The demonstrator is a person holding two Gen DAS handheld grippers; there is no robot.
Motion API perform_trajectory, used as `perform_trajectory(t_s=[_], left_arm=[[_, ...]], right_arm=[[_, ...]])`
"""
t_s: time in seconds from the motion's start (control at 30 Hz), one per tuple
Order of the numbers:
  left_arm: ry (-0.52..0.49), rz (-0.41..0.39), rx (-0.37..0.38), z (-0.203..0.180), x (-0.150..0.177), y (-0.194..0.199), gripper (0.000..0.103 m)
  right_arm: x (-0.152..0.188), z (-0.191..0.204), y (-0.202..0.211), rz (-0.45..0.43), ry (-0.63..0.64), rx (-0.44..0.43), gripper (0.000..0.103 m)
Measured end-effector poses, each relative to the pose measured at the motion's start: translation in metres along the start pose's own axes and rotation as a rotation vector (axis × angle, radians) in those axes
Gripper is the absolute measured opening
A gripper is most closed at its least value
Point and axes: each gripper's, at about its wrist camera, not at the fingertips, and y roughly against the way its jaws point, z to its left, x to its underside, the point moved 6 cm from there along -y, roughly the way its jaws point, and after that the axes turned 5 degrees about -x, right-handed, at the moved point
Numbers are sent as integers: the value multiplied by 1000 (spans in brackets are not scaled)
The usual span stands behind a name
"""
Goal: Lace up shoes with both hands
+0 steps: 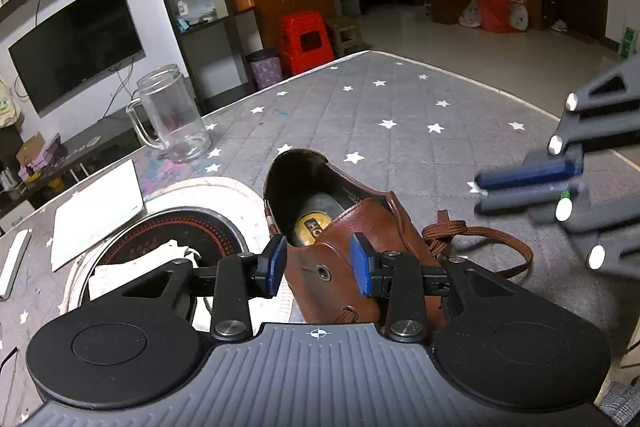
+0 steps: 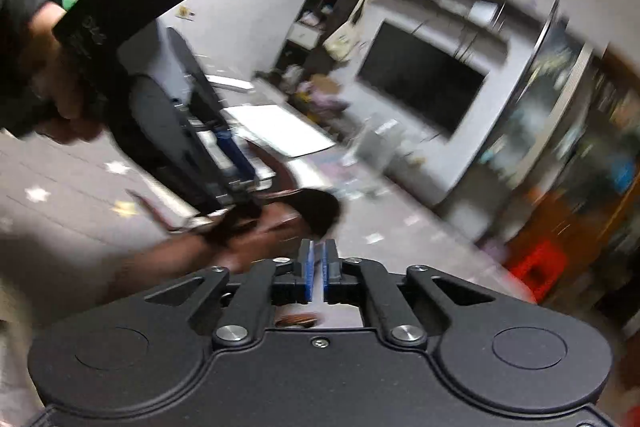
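Observation:
A brown leather shoe [image 1: 344, 223] lies on the grey star-patterned cover [image 1: 380, 107], its opening facing away from me. Its brown lace [image 1: 480, 233] trails loose to the right of the shoe. My left gripper [image 1: 318, 261] is open, its blue pads on either side of the shoe's eyelet flap, with a gap on each side. My right gripper [image 1: 520, 187] hovers at the right, above the lace, and looks shut. In the blurred right wrist view my right gripper [image 2: 318, 267] has its pads nearly together with nothing between them, and the shoe [image 2: 280, 223] lies ahead under the left gripper [image 2: 236, 155].
A clear glass mug [image 1: 172, 115] stands at the back left. A round inset stove [image 1: 172, 239] with a white cloth lies left of the shoe, with a white sheet [image 1: 96, 207] beside it. The cover's far edge [image 1: 460, 75] drops to the floor.

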Motion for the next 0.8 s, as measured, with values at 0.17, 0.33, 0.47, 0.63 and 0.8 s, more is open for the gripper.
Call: perform_trajectory(t_s=[0.17,0.33,0.47,0.63,0.8], left_arm=[[-2,1,4,0,0,-1,39],[-2,4,7,0,-1,-3,42],[-6,5,9,1,-1,-3,43],[0,4,1,-6,-1,-1,47],[-2,3,-23,-4,0,1,47]], right_arm=[[9,-1,-11,14,-94,-62,29],[21,-15,-23,2,-262,-172,29],[29,-29,-29,-19,-414,-271,19],[30,-30,-22,-56,-447,-277,6],[12,9,-13,-65,-35,31,4]])
